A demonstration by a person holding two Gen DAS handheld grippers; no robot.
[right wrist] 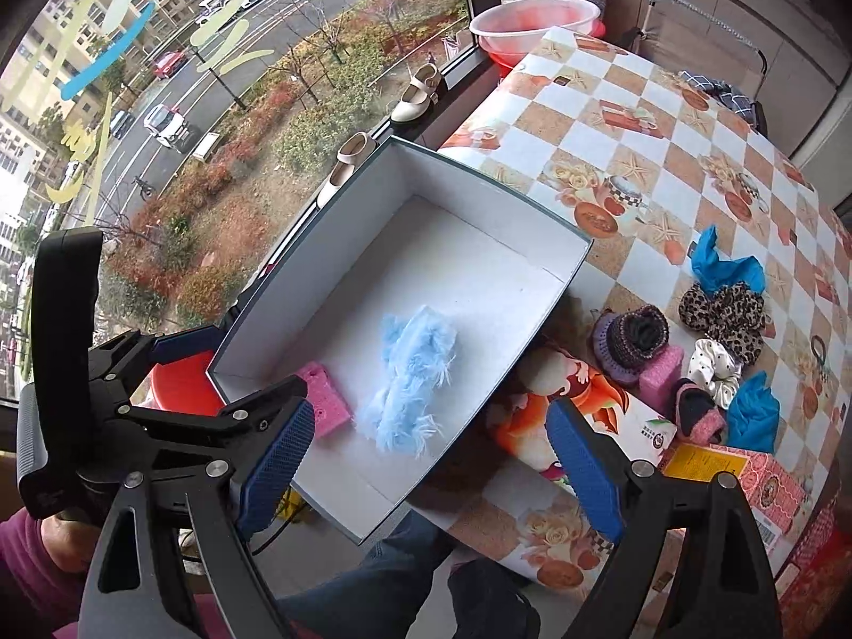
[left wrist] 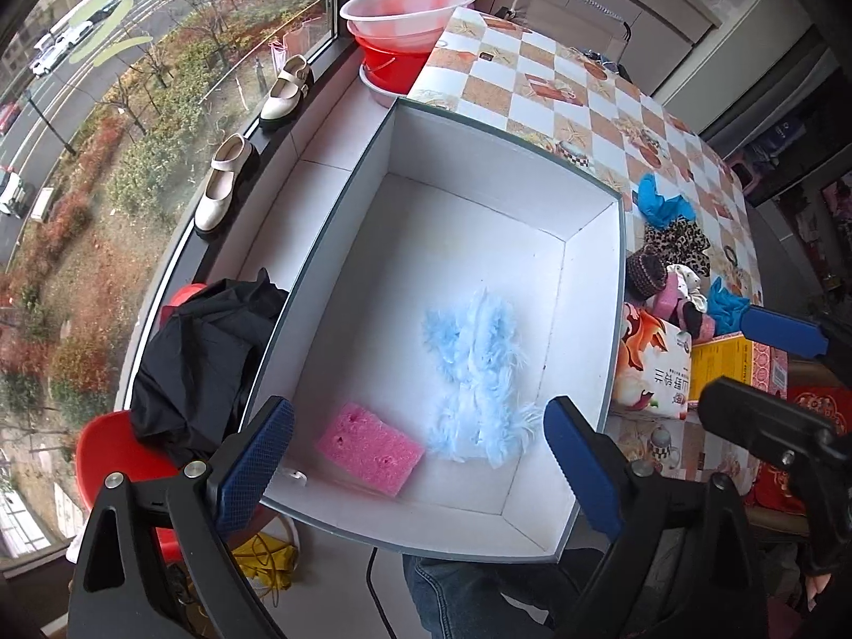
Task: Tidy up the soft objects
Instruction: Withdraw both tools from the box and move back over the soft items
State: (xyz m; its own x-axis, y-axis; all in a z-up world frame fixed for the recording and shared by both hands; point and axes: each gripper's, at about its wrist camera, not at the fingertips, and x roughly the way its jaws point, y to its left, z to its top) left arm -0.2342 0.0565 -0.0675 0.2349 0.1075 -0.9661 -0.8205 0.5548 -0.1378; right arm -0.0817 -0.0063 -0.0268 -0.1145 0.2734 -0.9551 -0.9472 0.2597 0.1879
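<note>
A white open box (left wrist: 591,319) (right wrist: 404,245) sits at the table's near left edge. In it lie a fluffy light-blue item (left wrist: 479,373) (right wrist: 410,378) and a pink sponge (left wrist: 370,447) (right wrist: 325,399). My left gripper (left wrist: 418,463) is open and empty above the box's near end. My right gripper (right wrist: 428,463) is open and empty over the box's near right corner. More soft items lie on the table to the right: a leopard-print scrunchie (right wrist: 724,309), a dark knitted piece (right wrist: 636,341), a pink sponge block (right wrist: 660,378), a white dotted scrunchie (right wrist: 713,367) and blue cloths (right wrist: 721,263).
Printed cartons (right wrist: 601,420) (left wrist: 652,367) lie right of the box. The checked tablecloth (right wrist: 612,122) stretches far. Red and clear basins (left wrist: 404,16) stand at the far end. Shoes (left wrist: 223,186) sit on the window sill. Dark clothing (left wrist: 202,357) lies on a red chair at left.
</note>
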